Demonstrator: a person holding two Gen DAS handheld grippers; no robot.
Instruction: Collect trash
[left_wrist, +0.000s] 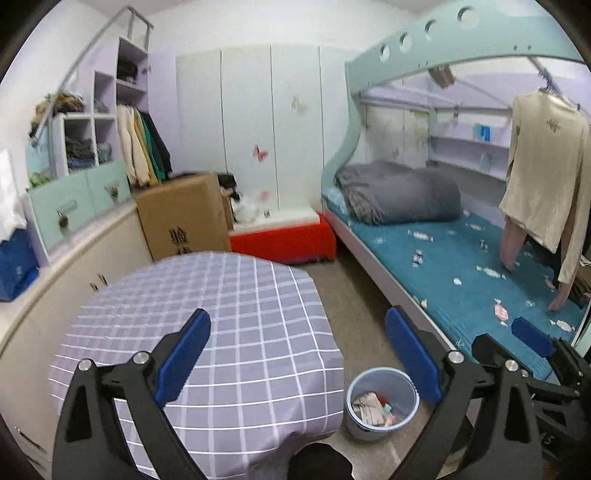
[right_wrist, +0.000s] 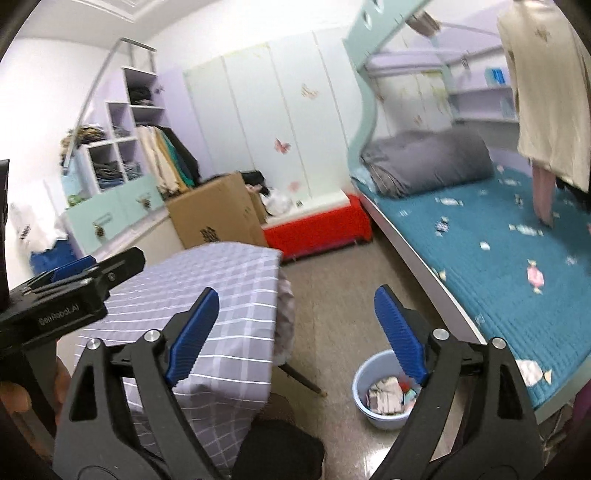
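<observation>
Both pairs of blue fingers stand wide apart and empty, the left gripper over the checked table, the right gripper above the floor. Trash already lies in the pale blue bin beside the bed. A careless low reach could, I judge, knock that light bin over and spill it.

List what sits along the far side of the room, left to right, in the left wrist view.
Shelf unit with folded clothes → hanging clothes → cardboard box → red box → grey rolled quilt on the blue bed → cream garment on a hanger.
</observation>
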